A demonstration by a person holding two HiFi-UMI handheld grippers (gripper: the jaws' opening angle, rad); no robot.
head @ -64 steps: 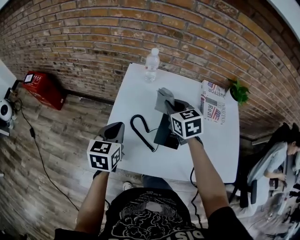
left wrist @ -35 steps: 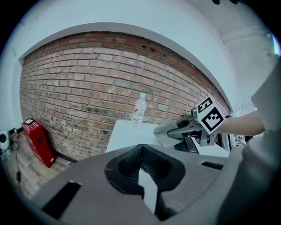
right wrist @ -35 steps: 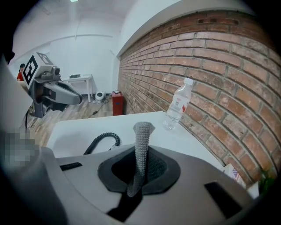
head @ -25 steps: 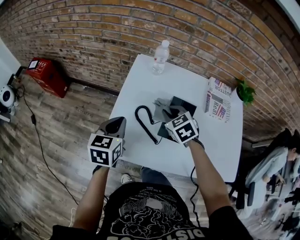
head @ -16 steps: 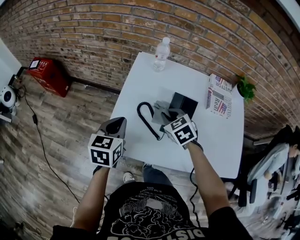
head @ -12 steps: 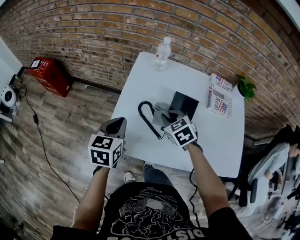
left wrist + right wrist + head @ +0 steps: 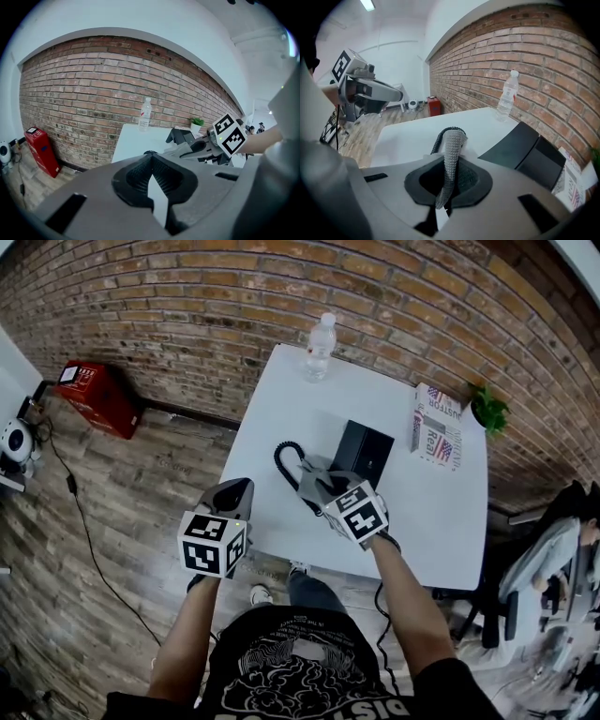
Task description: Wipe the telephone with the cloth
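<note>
The black telephone (image 7: pixel 364 454) sits mid-table with its coiled cord (image 7: pixel 285 463) curling off to its left. In the right gripper view the telephone (image 7: pixel 528 150) lies ahead on the right, and the cord (image 7: pixel 439 136) shows just past the jaws. My right gripper (image 7: pixel 325 487) is shut on a grey cloth (image 7: pixel 313 483), at the telephone's near-left corner. The cloth (image 7: pixel 451 149) stands up as a folded strip from between the jaws. My left gripper (image 7: pixel 232 495) hovers off the table's near-left edge, over the floor. Its jaws (image 7: pixel 151 169) are shut with nothing in them.
A water bottle (image 7: pixel 320 344) stands at the white table's (image 7: pixel 281 399) far edge. A printed paper (image 7: pixel 434 436) and a small plant (image 7: pixel 487 411) are at the far right. A red box (image 7: pixel 90 396) sits on the wood floor by the brick wall. A seated person (image 7: pixel 562 554) is at the right.
My right gripper has drawn back toward me and to the left with the cloth, uncovering the telephone's top. The left gripper has stayed where it was.
</note>
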